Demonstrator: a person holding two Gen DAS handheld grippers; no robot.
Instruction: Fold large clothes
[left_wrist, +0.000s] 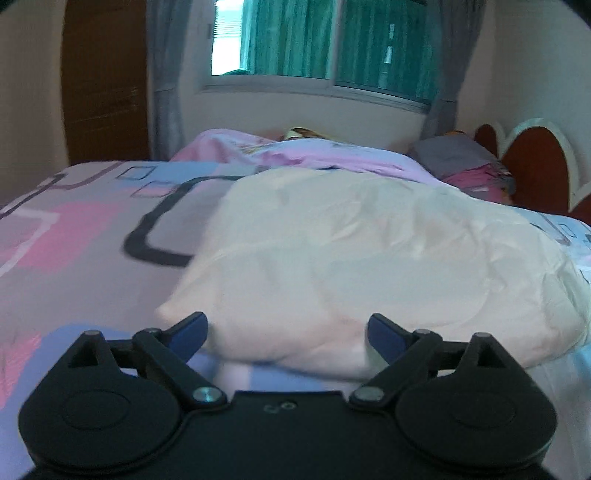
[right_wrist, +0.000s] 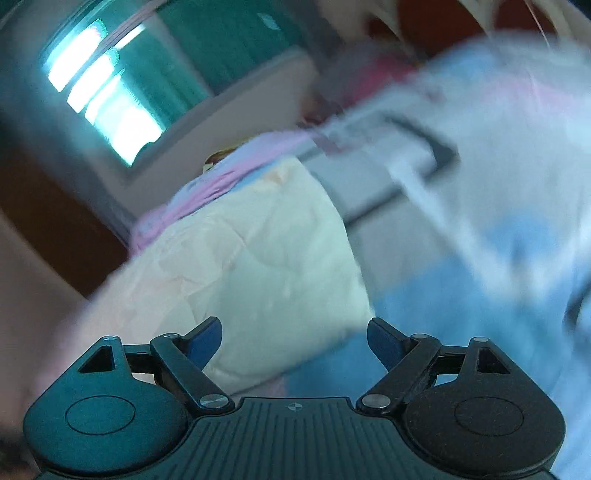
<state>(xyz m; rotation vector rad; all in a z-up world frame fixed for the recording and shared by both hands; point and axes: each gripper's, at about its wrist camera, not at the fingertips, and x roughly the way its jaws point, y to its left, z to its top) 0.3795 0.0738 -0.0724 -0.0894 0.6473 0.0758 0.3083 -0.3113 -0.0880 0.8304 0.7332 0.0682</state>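
Note:
A large whitish garment (left_wrist: 369, 251) lies bunched and partly folded on the patterned bed sheet (left_wrist: 74, 266). My left gripper (left_wrist: 288, 330) is open just above the bed. The garment's near rounded edge sits between its blue fingertips (left_wrist: 192, 328), and the pads stand apart from the cloth. In the blurred, tilted right wrist view the same garment (right_wrist: 251, 258) fills the middle. My right gripper (right_wrist: 295, 332) is open too, over the garment's near corner, with the blue and grey sheet (right_wrist: 480, 258) to its right.
A crumpled pink and lilac blanket (left_wrist: 295, 151) lies beyond the garment. Stacked pillows (left_wrist: 465, 155) sit at the far right by a red heart-shaped headboard (left_wrist: 535, 162). A curtained window (left_wrist: 325, 44) and a wooden door (left_wrist: 107, 81) stand behind the bed.

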